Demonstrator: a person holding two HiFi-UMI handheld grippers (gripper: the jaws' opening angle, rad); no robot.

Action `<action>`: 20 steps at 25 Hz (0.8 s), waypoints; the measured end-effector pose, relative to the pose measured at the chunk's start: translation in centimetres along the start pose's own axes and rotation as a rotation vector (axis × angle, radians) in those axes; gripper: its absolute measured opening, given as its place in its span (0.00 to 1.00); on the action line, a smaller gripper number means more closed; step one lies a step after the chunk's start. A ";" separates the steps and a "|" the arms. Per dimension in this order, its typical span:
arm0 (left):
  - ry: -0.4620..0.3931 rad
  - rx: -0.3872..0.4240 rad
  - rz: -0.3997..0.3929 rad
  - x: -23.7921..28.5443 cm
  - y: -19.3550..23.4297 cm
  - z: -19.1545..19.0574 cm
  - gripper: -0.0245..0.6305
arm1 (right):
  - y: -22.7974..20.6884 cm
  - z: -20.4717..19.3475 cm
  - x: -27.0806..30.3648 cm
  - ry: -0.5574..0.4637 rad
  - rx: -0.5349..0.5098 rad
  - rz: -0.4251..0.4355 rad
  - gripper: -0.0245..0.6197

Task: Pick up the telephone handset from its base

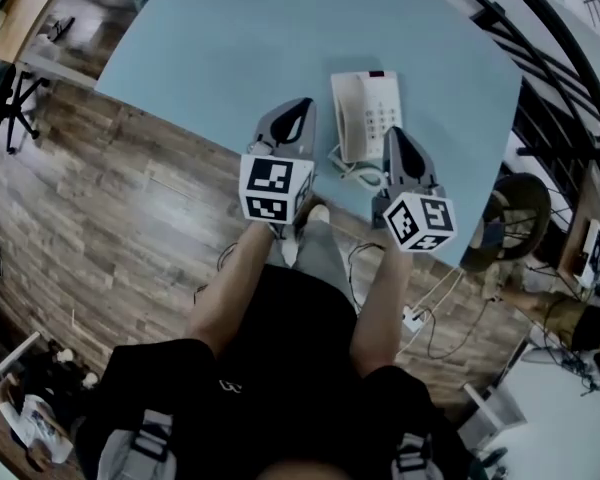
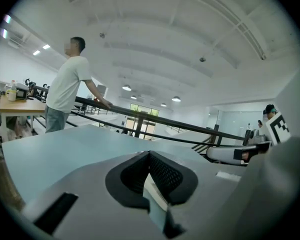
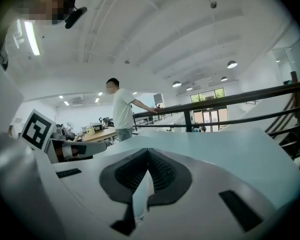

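A white telephone (image 1: 368, 115) lies on the light blue table (image 1: 230, 38), near its front edge. The handset (image 1: 347, 118) rests along the left side of the base, and a coiled cord (image 1: 352, 171) loops at the front end. My left gripper (image 1: 305, 101) hovers just left of the phone with its jaws shut and nothing between them. My right gripper (image 1: 393, 130) is at the phone's front right corner, also shut and empty. Neither gripper view shows the phone. The left gripper (image 2: 150, 154) and the right gripper (image 3: 149, 151) each look out level across the table.
A black railing (image 1: 540, 98) runs along the table's right side. A person (image 2: 65, 89) stands at the railing beyond the table. Wooden floor (image 1: 100, 198) lies on the left, with cables (image 1: 430, 318) and a stool (image 1: 520, 213) nearby. A cluttered desk (image 2: 20, 104) stands at the far left.
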State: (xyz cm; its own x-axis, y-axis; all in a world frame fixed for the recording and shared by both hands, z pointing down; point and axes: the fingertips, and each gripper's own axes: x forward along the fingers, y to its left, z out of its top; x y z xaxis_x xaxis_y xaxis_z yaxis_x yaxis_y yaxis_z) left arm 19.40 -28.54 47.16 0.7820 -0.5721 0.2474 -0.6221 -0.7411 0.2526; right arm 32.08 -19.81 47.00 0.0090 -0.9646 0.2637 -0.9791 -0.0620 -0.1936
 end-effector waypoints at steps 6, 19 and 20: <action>0.046 -0.046 0.076 -0.1 -0.1 -3.0 0.03 | -1.9 -3.6 2.2 0.146 0.007 0.117 0.09; 0.094 -0.126 0.218 -0.5 1.6 -7.5 0.03 | -2.4 -11.8 7.7 0.451 0.057 0.313 0.30; 0.096 -0.129 0.225 -0.5 1.6 -7.6 0.03 | -2.4 -12.1 7.9 0.464 0.071 0.327 0.30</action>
State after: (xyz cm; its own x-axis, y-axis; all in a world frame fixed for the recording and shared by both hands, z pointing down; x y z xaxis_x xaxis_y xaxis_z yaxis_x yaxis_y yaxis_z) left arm 17.71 -26.71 54.57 0.6201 -0.6770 0.3964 -0.7843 -0.5448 0.2966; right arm 32.02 -24.15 60.96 -0.3983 -0.7239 0.5633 -0.8996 0.1885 -0.3938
